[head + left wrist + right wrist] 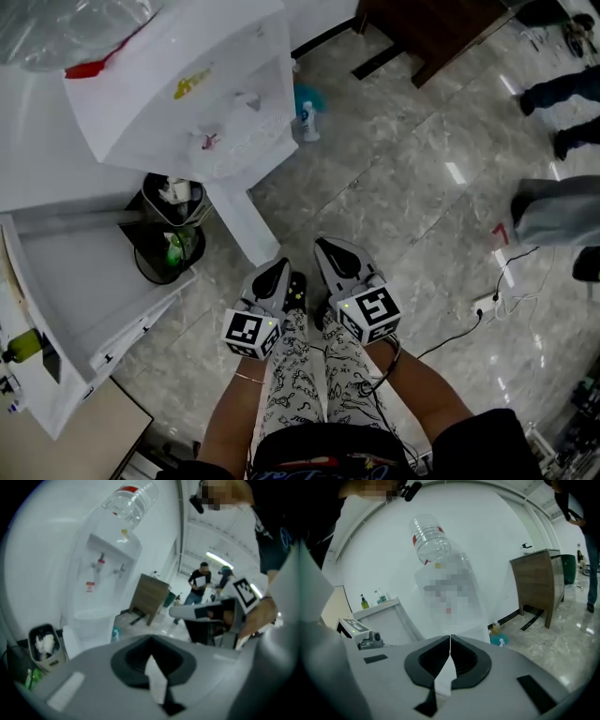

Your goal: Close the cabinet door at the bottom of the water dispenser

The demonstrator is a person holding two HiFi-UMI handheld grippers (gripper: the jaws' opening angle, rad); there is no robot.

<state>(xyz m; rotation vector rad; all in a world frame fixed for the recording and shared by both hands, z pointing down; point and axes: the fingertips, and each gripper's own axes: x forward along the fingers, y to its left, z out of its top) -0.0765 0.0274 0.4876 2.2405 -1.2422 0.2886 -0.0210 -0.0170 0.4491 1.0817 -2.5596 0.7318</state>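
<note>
The white water dispenser [187,84] stands at the upper left, with a clear bottle [66,28] upside down on top. At its foot a white cabinet door [246,225] juts out open toward me. Both grippers hover near my legs, short of that door and apart from it. My left gripper [277,270] is shut with nothing in it, and so is my right gripper [326,246]. The left gripper view shows the left gripper [151,639] pointing toward the dispenser [105,559]. In the right gripper view the right gripper [450,637] faces the dispenser [450,592] too.
A black rubbish bin [169,230] sits left of the open door. A white shelf unit [84,281] stands at the far left. A spray bottle [307,112] and a wooden desk [431,28] are beyond. People [562,84] stand at the right, near a power strip [487,302].
</note>
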